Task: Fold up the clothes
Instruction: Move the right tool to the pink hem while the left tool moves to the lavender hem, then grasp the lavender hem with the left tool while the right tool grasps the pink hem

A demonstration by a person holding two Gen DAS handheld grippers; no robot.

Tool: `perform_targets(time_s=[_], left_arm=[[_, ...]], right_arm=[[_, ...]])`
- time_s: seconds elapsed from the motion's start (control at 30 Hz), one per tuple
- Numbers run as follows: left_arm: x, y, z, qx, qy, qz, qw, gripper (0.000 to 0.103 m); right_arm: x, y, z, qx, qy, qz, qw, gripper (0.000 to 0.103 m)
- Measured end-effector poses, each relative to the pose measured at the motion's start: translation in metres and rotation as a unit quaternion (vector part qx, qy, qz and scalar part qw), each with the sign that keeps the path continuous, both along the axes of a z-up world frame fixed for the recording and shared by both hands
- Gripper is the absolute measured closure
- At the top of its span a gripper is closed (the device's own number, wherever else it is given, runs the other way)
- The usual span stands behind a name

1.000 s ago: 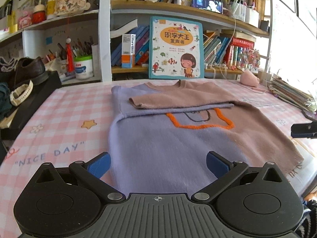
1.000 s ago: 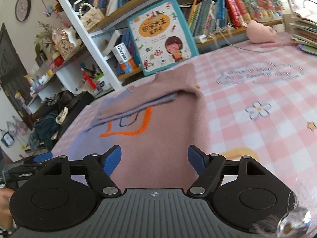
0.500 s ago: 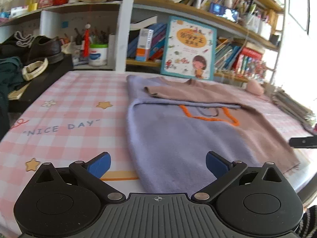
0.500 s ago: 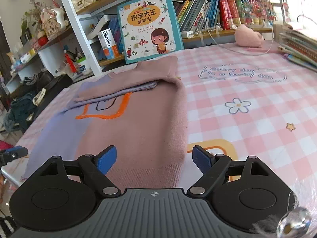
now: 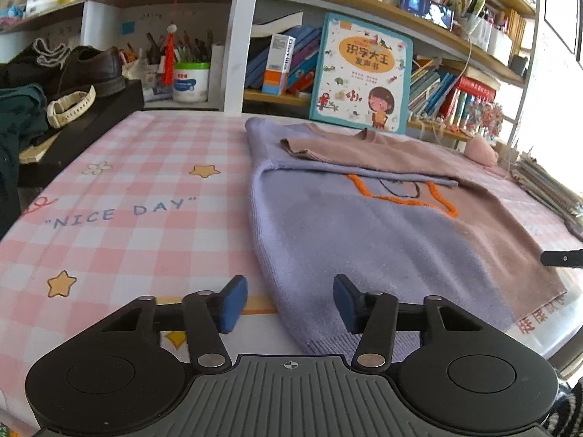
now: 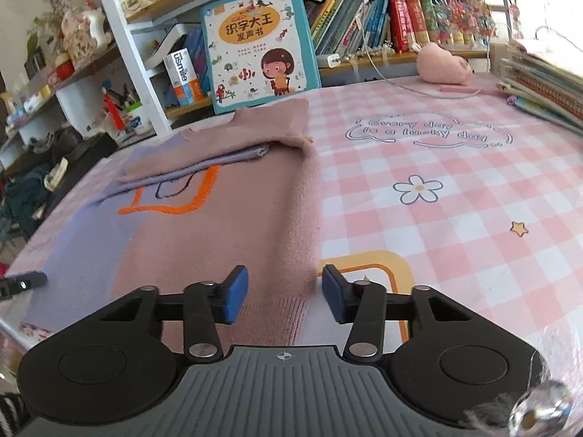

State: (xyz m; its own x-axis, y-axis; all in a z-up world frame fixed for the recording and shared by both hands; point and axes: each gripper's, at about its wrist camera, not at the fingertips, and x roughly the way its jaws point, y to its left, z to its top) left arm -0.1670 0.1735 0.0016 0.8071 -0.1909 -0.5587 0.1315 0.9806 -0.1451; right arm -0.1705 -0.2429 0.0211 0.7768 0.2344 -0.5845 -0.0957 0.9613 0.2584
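Observation:
A lilac and dusty-pink knit sweater lies flat on the pink checked tablecloth, sleeves folded across its chest. My left gripper hovers at the sweater's near left hem corner, jaws closing, with the lilac edge between the blue pads but not pinched. In the right wrist view the sweater shows its pink side. My right gripper sits over the near right hem corner, jaws closing around the pink edge, pads not touching it. The right gripper's tip shows at the left view's right edge.
A bookshelf with a children's picture book stands behind the table. A black stand with a shoe and a watch is at the far left. A stack of books and a pink plush lie at the far right.
Both grippers' jaws have narrowed from wide to about half. The left gripper shifted left and lower toward the lilac hem corner; the right view levelled out over the pink hem corner.

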Motion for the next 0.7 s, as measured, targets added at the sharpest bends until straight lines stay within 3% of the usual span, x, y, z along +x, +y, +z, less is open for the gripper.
perform_targets(time_s=[0.07,0.13,0.17,0.23,0.3,0.4,0.6,0.7], left_arm=[[0.001,-0.001,0.0,-0.009,0.002,-0.008,0.9999,0.076],[0.001,-0.002,0.0,-0.011,0.001,-0.014,0.9998,0.083],[0.001,-0.003,0.0,-0.009,-0.001,-0.017,0.9998,0.091],[0.0,-0.003,0.004,-0.019,-0.009,-0.018,0.9996,0.095],[0.0,-0.002,0.011,-0.048,-0.021,-0.03,0.9982,0.095],[0.001,-0.007,0.016,-0.054,-0.028,-0.042,0.9972,0.095],[0.0,-0.004,0.009,-0.052,0.001,-0.045,0.9976,0.089],[-0.005,0.002,0.006,-0.063,0.017,-0.047,0.9967,0.078]], right_arm=[[0.001,0.003,-0.001,-0.01,-0.001,0.004,1.0,0.081],[0.002,0.006,-0.001,-0.014,-0.002,0.011,1.0,0.089],[0.002,0.005,-0.002,-0.007,-0.004,0.014,1.0,0.09],[0.002,0.003,0.001,0.014,-0.013,0.015,1.0,0.091],[0.001,0.001,0.006,0.044,-0.027,0.019,0.998,0.091],[0.002,-0.002,0.014,0.086,-0.039,0.027,0.995,0.091],[0.003,-0.005,0.009,0.089,-0.017,0.018,0.996,0.086],[0.0,-0.01,0.004,0.094,-0.003,0.017,0.995,0.082]])
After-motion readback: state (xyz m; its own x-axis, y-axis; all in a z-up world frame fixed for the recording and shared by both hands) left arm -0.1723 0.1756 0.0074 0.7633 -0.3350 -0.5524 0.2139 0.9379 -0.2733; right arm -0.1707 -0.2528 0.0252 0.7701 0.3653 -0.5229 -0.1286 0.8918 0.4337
